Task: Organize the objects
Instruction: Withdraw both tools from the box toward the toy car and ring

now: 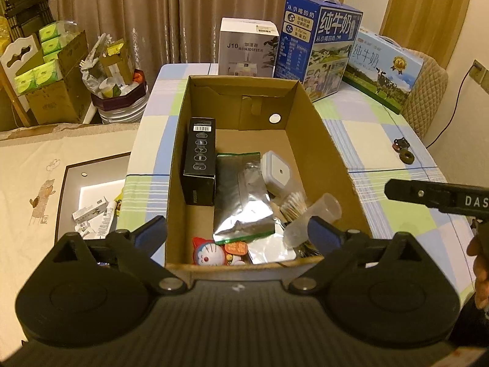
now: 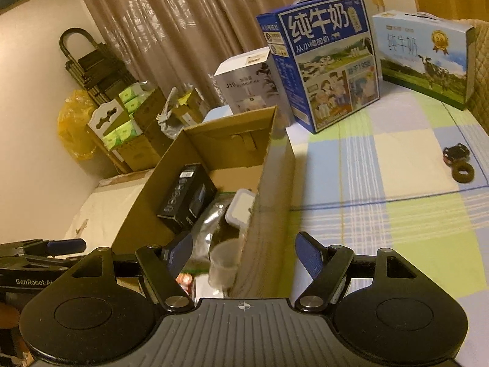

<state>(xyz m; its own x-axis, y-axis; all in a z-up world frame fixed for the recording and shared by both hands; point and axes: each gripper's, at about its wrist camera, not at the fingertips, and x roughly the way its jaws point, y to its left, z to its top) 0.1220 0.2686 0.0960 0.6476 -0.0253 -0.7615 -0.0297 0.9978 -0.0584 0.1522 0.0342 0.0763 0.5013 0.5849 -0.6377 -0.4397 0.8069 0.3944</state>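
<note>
An open cardboard box [image 1: 308, 116] stands on the checked tablecloth. Inside lie a black carton [image 1: 200, 160], a silver zip bag [image 1: 243, 195], a white square container [image 1: 276, 172], cotton swabs [image 1: 295, 203], a clear plastic cup [image 1: 314, 218] and a Doraemon toy [image 1: 209, 252]. My left gripper [image 1: 238, 231] is open and empty over the box's near end. My right gripper [image 2: 244, 257] is open and empty, straddling the box's right wall [image 2: 269, 202]; it also shows in the left wrist view [image 1: 428, 197]. A dark ring [image 2: 463, 172] and a small black piece [image 2: 455, 153] lie on the table.
Two milk cartons [image 1: 318, 42] [image 1: 385, 67] and a white humidifier box [image 1: 247, 49] stand behind the box. A padded chair back [image 1: 426, 88] is at the far right. Boxes of tissues [image 1: 45, 70] and a full bin [image 1: 119, 91] stand on the floor at left.
</note>
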